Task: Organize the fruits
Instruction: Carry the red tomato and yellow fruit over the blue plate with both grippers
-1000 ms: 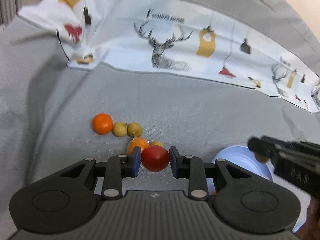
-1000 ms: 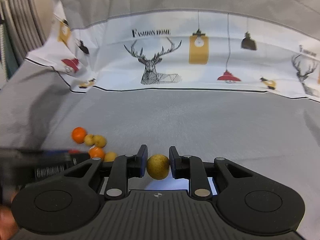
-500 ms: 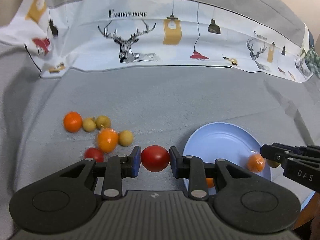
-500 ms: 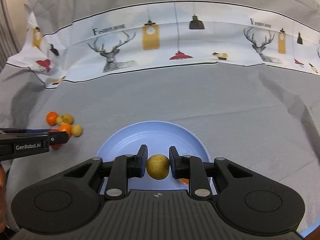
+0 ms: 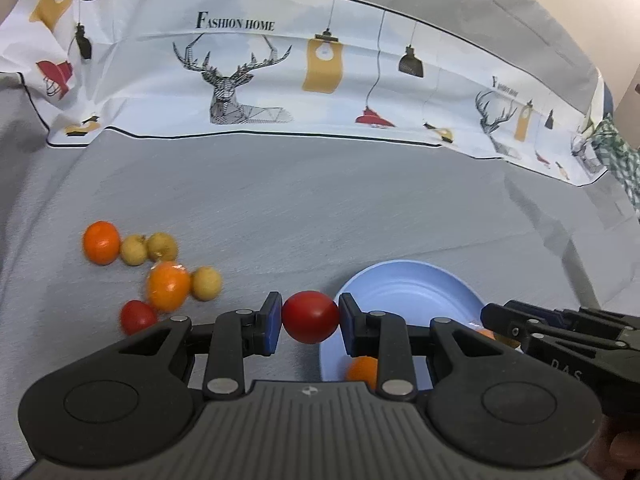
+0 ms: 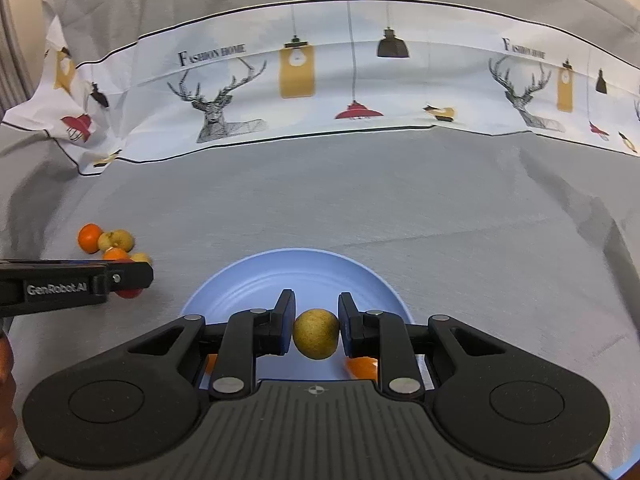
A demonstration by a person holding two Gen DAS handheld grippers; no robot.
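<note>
Red fruit (image 5: pixel 310 316) pinched between the left gripper (image 5: pixel 309 322) fingers, hanging just short of the blue plate (image 5: pixel 416 280) rim. Yellow-brown fruit (image 6: pixel 316 333) held in the right gripper (image 6: pixel 316 330) above the plate, two orange fruits already in it. Loose pile (image 5: pixel 160 276) remains on the grey tabletop (image 5: pixel 320 208), left. Risk: both grippers crowd the plate; round fruit released high could roll over the shallow rim.

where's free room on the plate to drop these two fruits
The round blue plate is bare across its far and middle floor, ahead of the held yellow-brown fruit. Its near edge is crowded: small orange fruits lie there, under the fingers.
</note>
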